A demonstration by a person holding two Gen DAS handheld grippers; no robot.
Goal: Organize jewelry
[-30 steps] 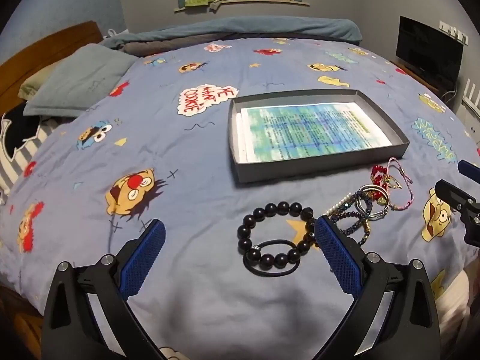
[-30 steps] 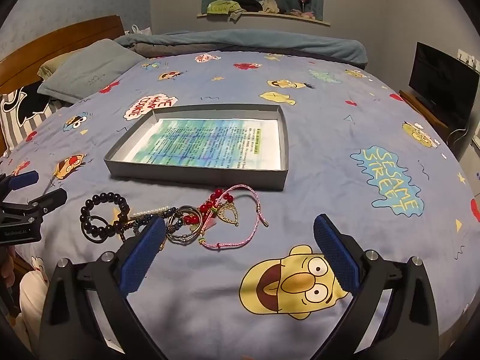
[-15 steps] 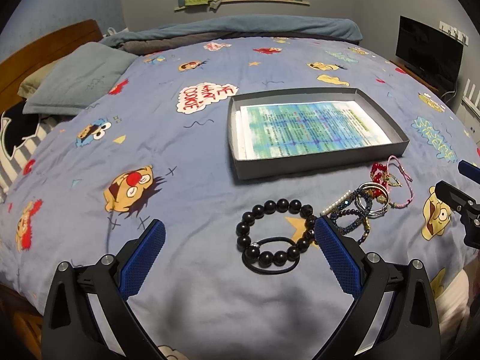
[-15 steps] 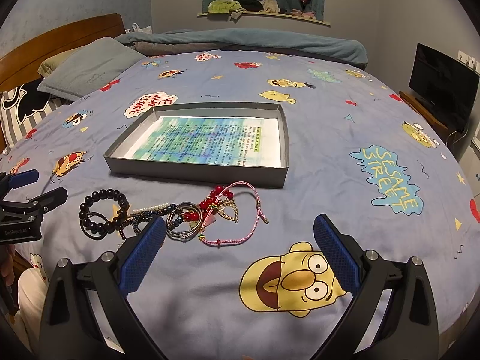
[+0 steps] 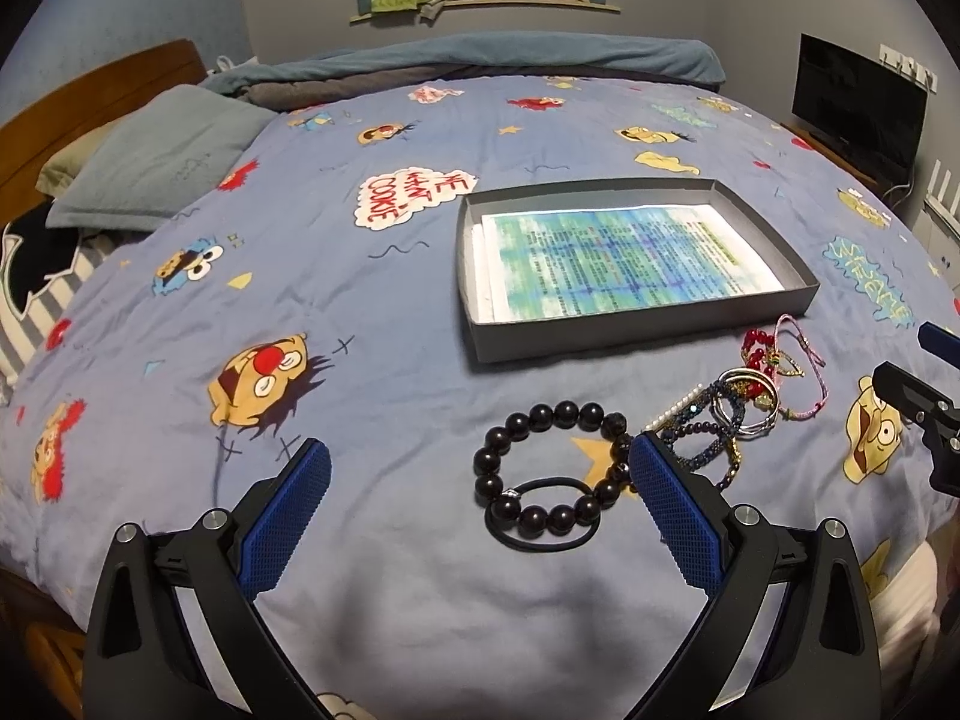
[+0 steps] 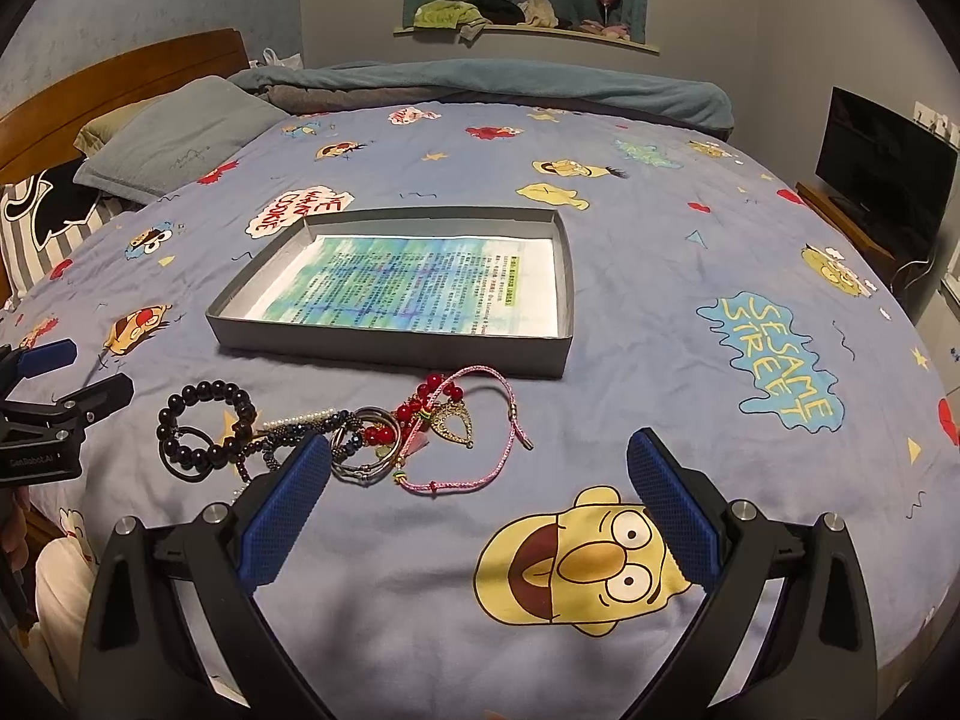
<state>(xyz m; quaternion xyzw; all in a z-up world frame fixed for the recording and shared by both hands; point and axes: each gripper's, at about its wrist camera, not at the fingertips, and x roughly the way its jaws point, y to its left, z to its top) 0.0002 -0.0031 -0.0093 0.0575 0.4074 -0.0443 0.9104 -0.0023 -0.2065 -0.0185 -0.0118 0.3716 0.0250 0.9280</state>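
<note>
A pile of jewelry lies on the blue cartoon bedspread in front of a shallow grey box point(image 5: 636, 333) point(image 6: 384, 348) lined with a printed sheet. The pile holds a black bead bracelet point(image 5: 549, 468) point(image 6: 204, 429) over a black hair tie point(image 5: 543, 537), dark beaded and silver bangles point(image 5: 729, 414) point(image 6: 360, 444), red beads point(image 6: 420, 405) and a pink cord bracelet point(image 5: 801, 360) point(image 6: 480, 420). My left gripper point(image 5: 477, 489) hovers open just short of the black bracelet. My right gripper point(image 6: 477, 489) hovers open right of the pile, empty.
A grey pillow point(image 5: 162, 156) and wooden headboard point(image 6: 120, 78) are at the left. A rolled blanket point(image 6: 480, 84) lies across the far end. A dark TV screen point(image 6: 882, 180) stands at the right. The bed edge is close below both grippers.
Both grippers have crept slightly forward and lower toward the jewelry; the pile sits a little higher in the views. Nothing was picked up and both stay open.
</note>
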